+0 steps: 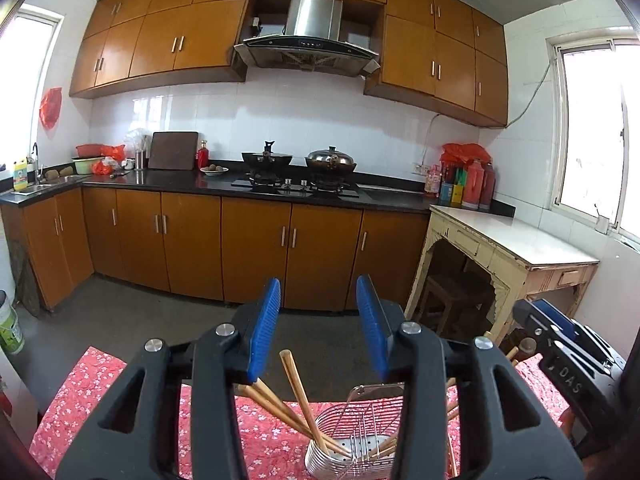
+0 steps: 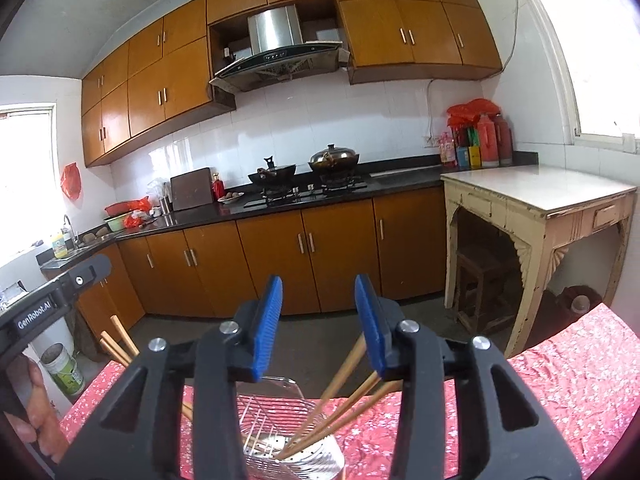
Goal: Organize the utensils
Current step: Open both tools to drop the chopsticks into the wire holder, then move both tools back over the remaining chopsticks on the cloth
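Note:
A steel wire utensil holder (image 1: 352, 444) stands on a red floral cloth (image 1: 92, 400). Several wooden chopsticks (image 1: 298, 396) lean in it. My left gripper (image 1: 318, 300) is open and empty, above and behind the holder. The right gripper's body (image 1: 560, 344) shows at the right in the left wrist view. In the right wrist view the holder (image 2: 288, 440) sits low in the middle with chopsticks (image 2: 344, 392) leaning right. My right gripper (image 2: 318, 300) is open and empty above it. More chopsticks (image 2: 118, 344) stick up at the left near the left gripper's body (image 2: 52, 300).
A cream wooden side table (image 2: 560, 200) with a stool (image 2: 480, 280) under it stands to the right. A black counter (image 1: 224, 184) with a stove and two woks (image 1: 300, 160) runs along the far wall above brown cabinets. A white bucket (image 2: 64, 368) stands on the floor at left.

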Tool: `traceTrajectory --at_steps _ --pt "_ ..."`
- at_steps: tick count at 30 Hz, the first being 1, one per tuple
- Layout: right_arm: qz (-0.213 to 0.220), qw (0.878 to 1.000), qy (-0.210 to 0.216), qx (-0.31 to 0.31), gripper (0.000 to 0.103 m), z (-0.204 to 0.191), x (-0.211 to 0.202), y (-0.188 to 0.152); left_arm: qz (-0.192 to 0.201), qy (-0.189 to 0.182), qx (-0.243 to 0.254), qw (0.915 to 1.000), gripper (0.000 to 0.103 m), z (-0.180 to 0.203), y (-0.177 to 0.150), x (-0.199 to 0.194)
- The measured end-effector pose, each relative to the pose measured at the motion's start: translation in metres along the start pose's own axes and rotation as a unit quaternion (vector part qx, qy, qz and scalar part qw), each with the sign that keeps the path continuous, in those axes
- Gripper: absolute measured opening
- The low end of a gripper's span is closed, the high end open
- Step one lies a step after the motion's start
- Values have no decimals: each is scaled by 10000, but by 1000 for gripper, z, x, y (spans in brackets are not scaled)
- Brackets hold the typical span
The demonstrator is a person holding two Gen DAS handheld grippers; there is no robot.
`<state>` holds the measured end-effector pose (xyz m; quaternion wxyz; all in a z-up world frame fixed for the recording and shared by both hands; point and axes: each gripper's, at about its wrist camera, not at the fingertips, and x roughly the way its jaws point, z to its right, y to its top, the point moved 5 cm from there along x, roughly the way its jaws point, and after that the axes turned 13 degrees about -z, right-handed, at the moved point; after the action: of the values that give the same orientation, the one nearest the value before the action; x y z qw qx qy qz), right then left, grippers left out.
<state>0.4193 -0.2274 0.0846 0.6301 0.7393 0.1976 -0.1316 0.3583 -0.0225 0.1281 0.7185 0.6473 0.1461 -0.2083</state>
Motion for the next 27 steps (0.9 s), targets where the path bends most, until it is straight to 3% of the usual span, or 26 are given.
traceTrajectory --at_steps 3,11,14,19,27 --pt "53 10000 -55 5 43 7 -13 -3 -6 20 -41 10000 45 -5 -3 -11" --pt "60 9997 -170 149 62 32 -56 -27 -51 92 -31 9999 81 -18 -31 -50" --pt "-24 9997 -154 209 70 39 -71 -45 -92 112 -29 9999 90 -23 -46 -64" --pt "-206 9993 -256 159 81 44 -92 -80 -243 205 46 9995 94 -28 -79 -80" --pt "-689 9961 -521 171 89 48 -107 -144 -821 267 -55 9963 101 -42 -145 -85"
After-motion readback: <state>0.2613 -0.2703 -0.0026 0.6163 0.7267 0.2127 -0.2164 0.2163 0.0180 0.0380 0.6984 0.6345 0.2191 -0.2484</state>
